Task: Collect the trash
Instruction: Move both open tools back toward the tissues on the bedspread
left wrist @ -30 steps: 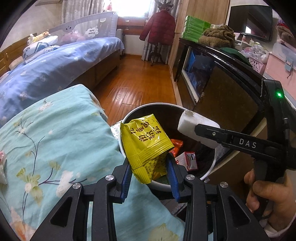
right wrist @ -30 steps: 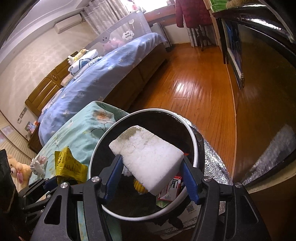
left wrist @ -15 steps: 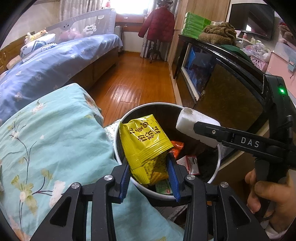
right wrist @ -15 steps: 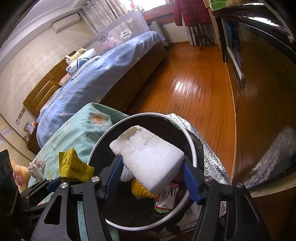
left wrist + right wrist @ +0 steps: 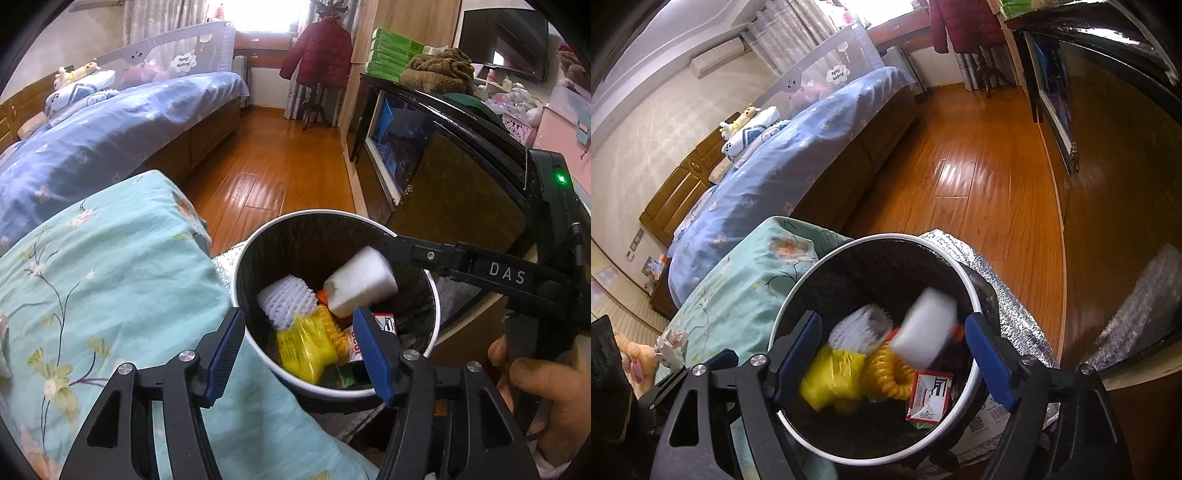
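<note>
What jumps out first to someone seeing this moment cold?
A blurred white foam block falling into the round trash bin, between the open right gripper. A yellow snack bag lies inside too, beyond the open left gripper.

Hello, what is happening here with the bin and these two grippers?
A person is collecting trash with a gripper in each hand. Both the left gripper and the right gripper are open above the round trash bin. The white foam block looks blurred, as if falling in, and the yellow snack packet already lies inside on other rubbish beside a white foam net. The bin stands next to a floral turquoise bedcover.
</note>
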Demonstrator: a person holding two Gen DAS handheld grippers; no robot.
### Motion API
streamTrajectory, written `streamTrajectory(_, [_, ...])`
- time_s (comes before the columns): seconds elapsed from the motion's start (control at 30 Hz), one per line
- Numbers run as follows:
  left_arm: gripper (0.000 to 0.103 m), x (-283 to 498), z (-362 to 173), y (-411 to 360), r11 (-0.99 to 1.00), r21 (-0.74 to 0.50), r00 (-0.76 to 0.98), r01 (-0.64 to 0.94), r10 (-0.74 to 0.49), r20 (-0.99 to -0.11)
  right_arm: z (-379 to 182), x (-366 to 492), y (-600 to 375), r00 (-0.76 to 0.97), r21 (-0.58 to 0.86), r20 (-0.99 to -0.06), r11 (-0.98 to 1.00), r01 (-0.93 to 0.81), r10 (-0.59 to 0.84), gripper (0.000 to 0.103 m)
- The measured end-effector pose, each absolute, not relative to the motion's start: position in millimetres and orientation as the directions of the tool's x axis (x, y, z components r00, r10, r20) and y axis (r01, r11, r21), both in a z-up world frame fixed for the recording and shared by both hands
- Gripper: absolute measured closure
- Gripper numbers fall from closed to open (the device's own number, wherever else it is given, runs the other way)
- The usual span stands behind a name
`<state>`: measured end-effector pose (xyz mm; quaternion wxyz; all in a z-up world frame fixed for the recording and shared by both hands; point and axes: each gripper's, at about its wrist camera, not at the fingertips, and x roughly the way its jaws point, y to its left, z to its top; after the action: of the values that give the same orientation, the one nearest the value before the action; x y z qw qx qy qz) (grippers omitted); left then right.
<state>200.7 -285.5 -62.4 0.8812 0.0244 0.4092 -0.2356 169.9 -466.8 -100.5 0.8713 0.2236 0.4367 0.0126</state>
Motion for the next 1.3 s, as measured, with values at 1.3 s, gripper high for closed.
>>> streamTrajectory(1.3, [0.027, 78, -49, -35, 0.98, -0.196, 0.711, -0.022, -0.122, -0.692, -85, 128, -268, 0.587, 0.422, -0.674, 0.886, -0.191, 0.448, 0.015])
